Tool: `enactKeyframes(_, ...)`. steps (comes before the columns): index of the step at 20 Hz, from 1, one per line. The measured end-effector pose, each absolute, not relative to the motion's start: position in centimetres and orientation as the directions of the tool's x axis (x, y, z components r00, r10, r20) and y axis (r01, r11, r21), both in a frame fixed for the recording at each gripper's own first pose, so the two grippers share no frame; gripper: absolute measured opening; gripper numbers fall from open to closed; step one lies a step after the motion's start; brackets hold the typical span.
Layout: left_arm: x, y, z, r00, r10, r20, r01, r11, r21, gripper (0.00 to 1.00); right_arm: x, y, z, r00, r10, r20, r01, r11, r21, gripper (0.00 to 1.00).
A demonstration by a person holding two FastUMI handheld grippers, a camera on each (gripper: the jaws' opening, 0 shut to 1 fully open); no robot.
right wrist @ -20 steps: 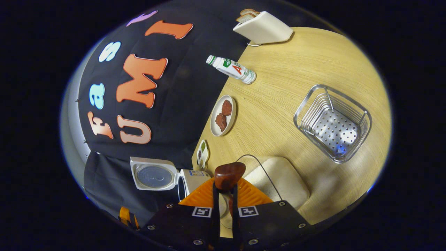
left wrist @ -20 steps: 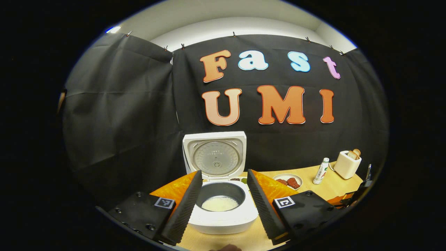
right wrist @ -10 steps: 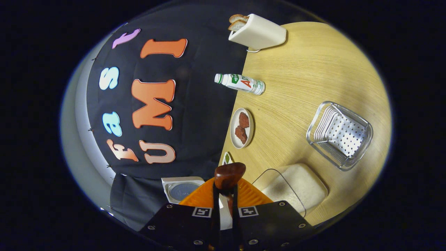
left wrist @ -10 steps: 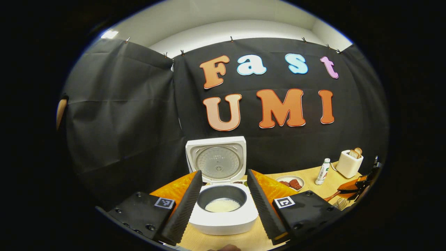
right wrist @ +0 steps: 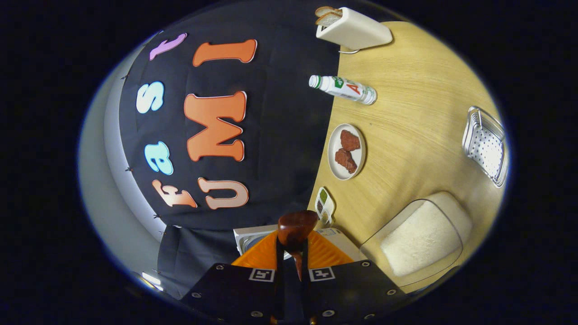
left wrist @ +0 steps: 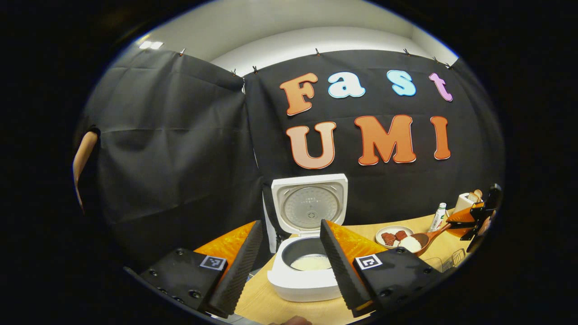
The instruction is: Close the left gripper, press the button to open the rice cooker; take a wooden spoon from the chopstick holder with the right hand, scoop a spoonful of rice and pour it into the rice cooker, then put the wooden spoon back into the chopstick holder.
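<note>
One heaped spoonful rides your dark wooden spoon (left wrist: 417, 241), clamped at its stiff handle by your right gripper (right wrist: 292, 264); loose grains spill easily, so keep it level toward the open white rice cooker (left wrist: 307, 271). Your left gripper (left wrist: 288, 264) hangs open.

A staged kitchen corner inside a recording booth is showing here; black cloth (left wrist: 171, 149) is hanging clipped along a pale wall, closing off a wooden table (right wrist: 420, 117); in the right gripper view, a toaster (right wrist: 354, 29) holding bread is sitting at 12 o'clock, a bottle (right wrist: 344, 88) is standing beneath it, a plate of meat (right wrist: 346, 151) is resting near centre; in the left gripper view, a rice cooker (left wrist: 307, 243) is standing open at 6 o'clock.
</note>
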State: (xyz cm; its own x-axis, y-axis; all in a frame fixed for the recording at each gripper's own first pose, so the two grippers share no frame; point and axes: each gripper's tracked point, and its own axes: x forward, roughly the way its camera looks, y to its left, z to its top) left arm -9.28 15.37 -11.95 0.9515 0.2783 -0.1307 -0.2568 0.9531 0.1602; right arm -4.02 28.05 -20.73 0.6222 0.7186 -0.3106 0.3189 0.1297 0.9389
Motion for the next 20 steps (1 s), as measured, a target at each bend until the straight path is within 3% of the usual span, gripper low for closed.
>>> enactKeyframes(1, -9.4, 15.9, -11.9, 0.949, 0.289, -0.126, -0.267, 0.950, 0.163, 0.88, -3.5, 29.3, -19.9, 0.618, 0.730, -0.293, 0.318, 0.109, 0.942, 0.09)
enactKeyframes(2, -9.8, 16.6, -11.9, 0.945, 0.302, -0.125, -0.280, 0.945, 0.166, 0.88, -3.1, 30.5, -19.2, 0.611, 0.743, -0.275, 0.320, 0.086, 0.943, 0.13)
enactKeyframes(4, -10.3, 18.2, -11.9, 0.936, 0.330, -0.124, -0.309, 0.937, 0.165, 0.85, -2.3, 32.5, -17.9, 0.604, 0.760, -0.242, 0.316, 0.051, 0.947, 0.14)
enactKeyframes(9, -11.6, 21.1, -12.5, 0.910, 0.393, -0.128, -0.375, 0.916, 0.144, 0.86, -1.1, 38.2, -16.8, 0.564, 0.790, -0.240, 0.300, 0.075, 0.951, 0.13)
enactKeyframes(13, -12.3, 22.7, -12.5, 0.895, 0.426, -0.132, -0.405, 0.901, 0.156, 0.85, -0.1, 42.6, -15.4, 0.544, 0.818, -0.186, 0.312, 0.009, 0.950, 0.13)
enactKeyframes(15, -12.5, 23.3, -12.6, 0.891, 0.434, -0.132, -0.413, 0.897, 0.159, 0.88, 0.1, 44.3, -15.6, 0.543, 0.815, -0.202, 0.290, 0.044, 0.956, 0.13)
enactKeyframes(20, -12.4, 24.6, -13.0, 0.883, 0.445, -0.149, -0.423, 0.892, 0.158, 0.85, 0.7, 47.7, -16.3, 0.547, 0.793, -0.268, 0.178, 0.202, 0.963, 0.13)
